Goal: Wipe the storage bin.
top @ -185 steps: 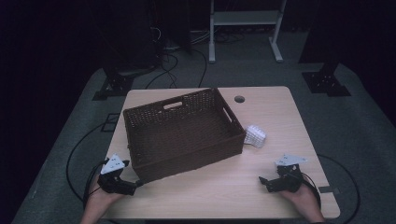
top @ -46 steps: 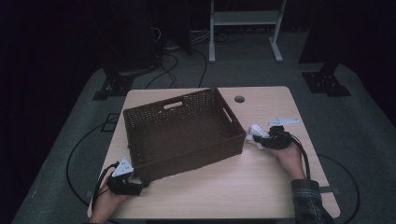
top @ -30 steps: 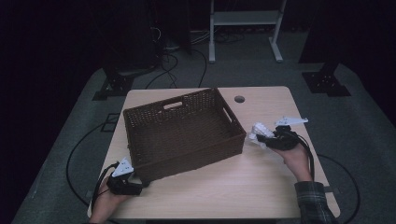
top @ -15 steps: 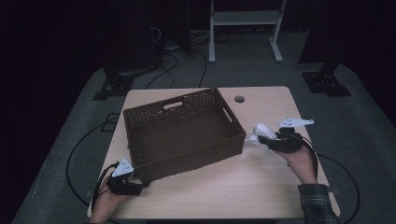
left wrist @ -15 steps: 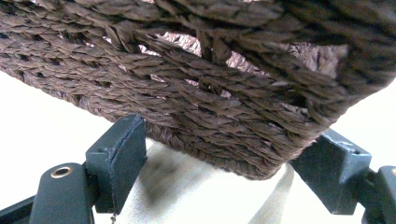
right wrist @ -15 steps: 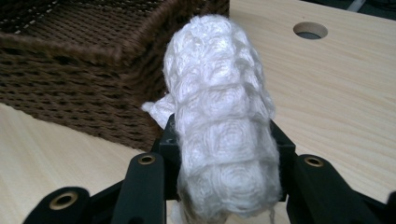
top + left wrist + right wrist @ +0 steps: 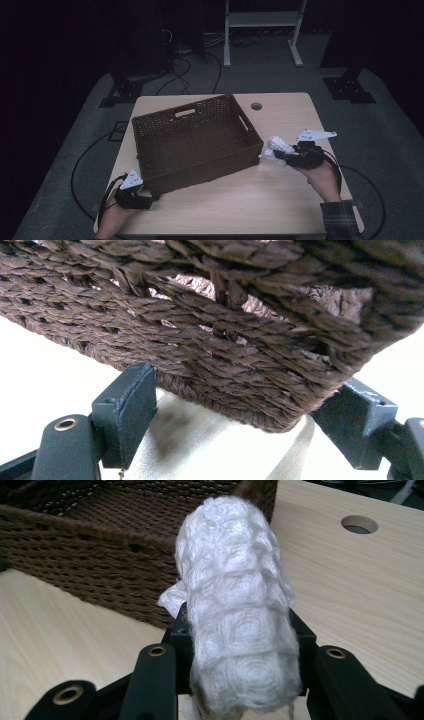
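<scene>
Right gripper (image 7: 281,154) pinches a white padded bundle (image 7: 276,147) — in the right gripper view the bundle (image 7: 239,615) stands up between the two black jaws, both pressed into its lower sides, its top poking well past the fingertips. Bundle is off the table (image 7: 280,195), just beside the right end of the brown wicker basket (image 7: 195,142), apart from the basket wall. Versus the oldest frame: back then the bundle lay on the table by the basket's right end and the right gripper sat near the front right edge, well apart from it. A second and a half ago the gripper was already at the bundle; since then the hand has drawn slightly away from the basket, toward the right edge, and lifted, the bundle going with it. Grip looks unchanged over the last three frames. Left gripper (image 7: 145,200) sits at the basket's near-left corner; in the left gripper view the jaws stand spread, one on each side of the woven corner (image 7: 260,375), basket bottom edge between the fingertips — can't tell whether the pads actually press on the weave. Left hand (image 7: 112,220) has not shifted over the last frames; in the oldest frame it was a bit further left, off the corner. Basket itself same place, same skew throughout.
</scene>
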Tool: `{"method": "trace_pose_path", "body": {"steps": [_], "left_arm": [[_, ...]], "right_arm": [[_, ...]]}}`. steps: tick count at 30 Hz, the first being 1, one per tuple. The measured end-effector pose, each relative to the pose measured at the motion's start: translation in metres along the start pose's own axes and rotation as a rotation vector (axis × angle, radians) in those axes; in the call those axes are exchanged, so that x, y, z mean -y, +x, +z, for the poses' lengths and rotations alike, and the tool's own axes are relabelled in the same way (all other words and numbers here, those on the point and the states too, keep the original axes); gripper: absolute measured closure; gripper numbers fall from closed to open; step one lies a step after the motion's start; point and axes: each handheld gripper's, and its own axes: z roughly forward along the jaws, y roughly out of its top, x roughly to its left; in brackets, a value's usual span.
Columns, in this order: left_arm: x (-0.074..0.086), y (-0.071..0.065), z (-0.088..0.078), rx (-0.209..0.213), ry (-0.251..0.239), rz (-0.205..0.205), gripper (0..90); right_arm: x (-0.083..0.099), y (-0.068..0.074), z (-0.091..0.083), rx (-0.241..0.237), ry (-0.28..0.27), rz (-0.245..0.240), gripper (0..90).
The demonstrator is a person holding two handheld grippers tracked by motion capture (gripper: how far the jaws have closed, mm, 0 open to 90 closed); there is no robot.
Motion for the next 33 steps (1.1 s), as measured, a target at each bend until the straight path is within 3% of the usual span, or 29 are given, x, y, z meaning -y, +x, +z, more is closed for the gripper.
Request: {"method": "trace_pose_path", "body": {"steps": [18,33], "left_arm": [[0.000,0.000,0.000,0.001,0.000,0.000,20.4],[0.000,0.000,0.000,0.001,-0.001,0.000,20.3]], "right_arm": [[-0.004,0.020,0.006,-0.057,0.006,-0.029,60.5],[-0.001,0.018,0.015,-0.057,0.022,-0.018,60.5]]}}
